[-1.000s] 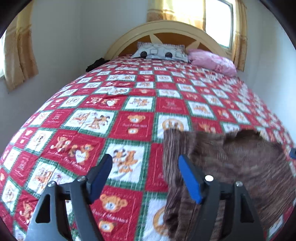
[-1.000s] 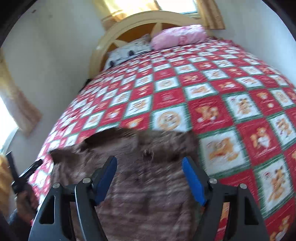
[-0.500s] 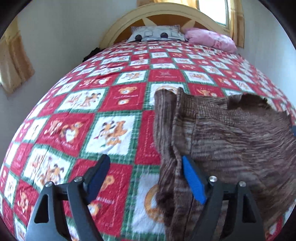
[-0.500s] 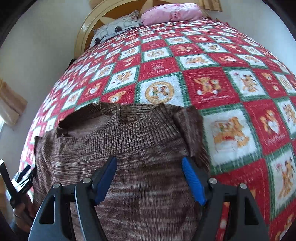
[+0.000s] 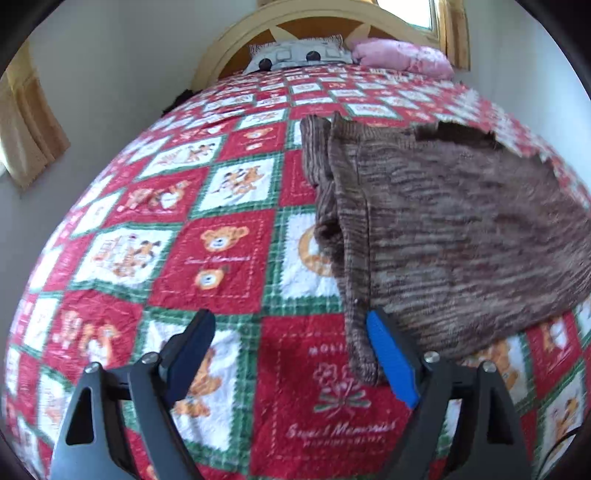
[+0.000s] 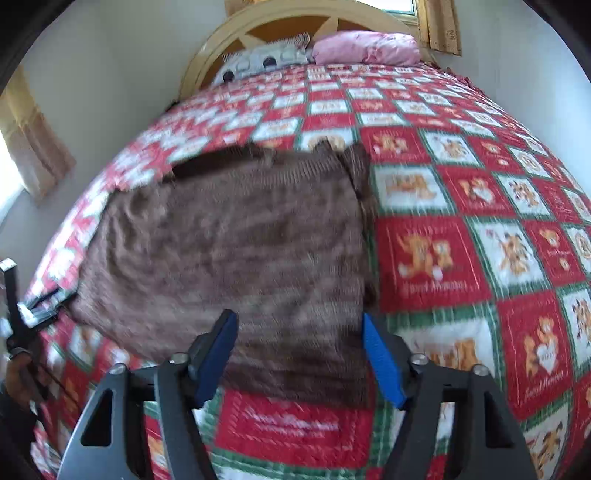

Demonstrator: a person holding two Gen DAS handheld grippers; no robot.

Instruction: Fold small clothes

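Observation:
A brown knit sweater [image 5: 458,221] lies flat on the red patchwork quilt [image 5: 221,266], neck toward the headboard. Its left sleeve is folded along the body, and the cuff [image 5: 364,363] rests just inside the right finger of my left gripper [image 5: 291,354]. That gripper's jaws are opening, and no pad presses on cloth. In the right wrist view the sweater [image 6: 236,243] fills the middle. My right gripper [image 6: 299,354] hovers over the hem's right corner with its jaws closing. The hem lies between them, ungripped.
A grey pillow [image 5: 295,55] and a pink pillow [image 5: 399,55] lean on the wooden headboard [image 6: 295,22]. White walls and curtains [image 5: 26,122] flank the bed. A person's hand [image 6: 18,373] holds the other gripper at the right wrist view's left edge.
Both grippers have drawn back from the sweater's upper part toward its hem end and sunk lower. The sweater has settled flat. The left jaws have widened and the right jaws have narrowed.

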